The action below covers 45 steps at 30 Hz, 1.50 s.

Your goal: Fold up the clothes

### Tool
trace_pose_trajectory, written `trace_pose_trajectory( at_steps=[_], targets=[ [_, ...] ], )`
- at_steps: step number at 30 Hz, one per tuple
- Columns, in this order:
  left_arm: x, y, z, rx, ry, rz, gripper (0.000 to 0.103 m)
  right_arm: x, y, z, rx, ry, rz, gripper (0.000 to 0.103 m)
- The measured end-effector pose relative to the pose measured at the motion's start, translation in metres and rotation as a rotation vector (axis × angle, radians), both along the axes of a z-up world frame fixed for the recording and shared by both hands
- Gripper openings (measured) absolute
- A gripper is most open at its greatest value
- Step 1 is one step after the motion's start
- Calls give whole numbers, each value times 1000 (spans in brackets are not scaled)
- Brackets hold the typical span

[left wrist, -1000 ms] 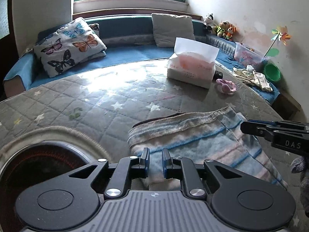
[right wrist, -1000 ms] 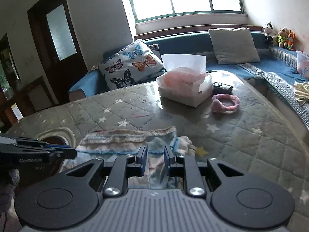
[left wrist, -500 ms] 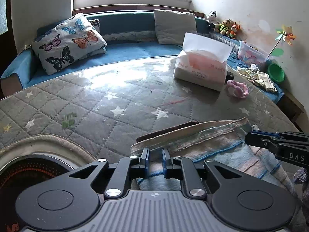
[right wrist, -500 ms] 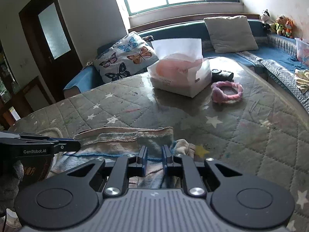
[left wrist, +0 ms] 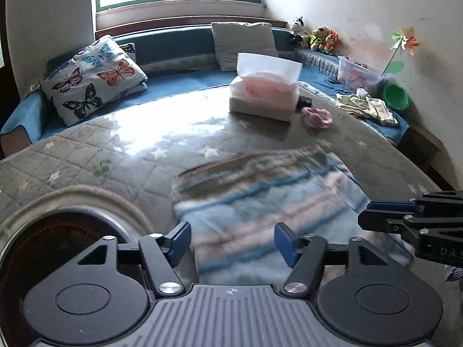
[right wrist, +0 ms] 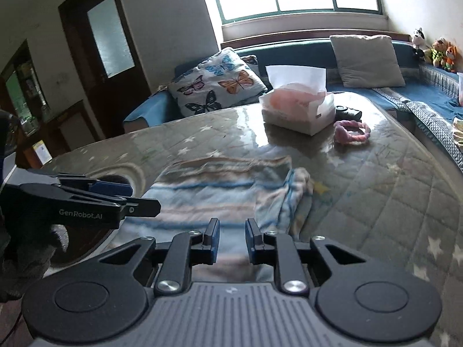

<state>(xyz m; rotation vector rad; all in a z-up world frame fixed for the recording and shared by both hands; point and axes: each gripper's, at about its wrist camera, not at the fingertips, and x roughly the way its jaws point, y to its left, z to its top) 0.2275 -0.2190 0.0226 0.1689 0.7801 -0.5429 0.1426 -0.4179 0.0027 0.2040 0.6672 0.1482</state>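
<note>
Since a second ago the left tongs (left wrist: 233, 241) have been spread wide and the right tongs (right wrist: 232, 238) part-opened, both off the striped garment (left wrist: 260, 199), so the fold should be pressed flat on the tabletop (left wrist: 130, 144) before regripping.

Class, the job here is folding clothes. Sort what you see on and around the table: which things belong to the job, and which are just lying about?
Belongs to the job:
striped garment
left claw, open
right claw, open

Just lying about:
tissue box
pink hair band
butterfly pillow
grey cushion
soft toys
green bowl
</note>
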Motion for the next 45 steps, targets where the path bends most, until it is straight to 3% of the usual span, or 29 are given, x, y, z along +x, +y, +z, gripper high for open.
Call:
trace_pose_trajectory(
  at_steps=[8, 13, 16, 25, 30, 32, 33, 36, 39, 45],
  targets=[
    [-45, 8, -7, 34, -21, -20, 71, -44, 2, -3, -20, 6, 1, 19],
    [-51, 14, -19, 76, -7, 16, 71, -55, -3, -20, 0, 23, -25, 20],
    [-52, 20, -23, 74, 8, 35, 71, -57, -2, -16, -1, 20, -25, 20],
    [-56, 20, -24, 68, 11, 40, 71, -26, 5, -1, -6, -38, -17, 26],
    [-57, 22, -24, 60, 15, 40, 75, -11, 2, -19, 2, 18, -53, 27],
    [-59, 24, -22, 53, 12, 44, 78, -16, 3, -17, 2, 8, -54, 39],
    [-60, 25, -22, 50, 11, 45, 79, -19, 4, -14, -2, 1, -53, 52],
    [-64, 28, -19, 39, 8, 51, 84, -27, 8, -10, -16, -11, -45, 56],
    [-71, 31, -18, 32, 5, 55, 88, -36, 9, -8, -23, -12, -52, 70],
    [-86, 40, -17, 22, 3, 67, 93, -56, 11, -6, -27, -19, -75, 79]
  ],
)
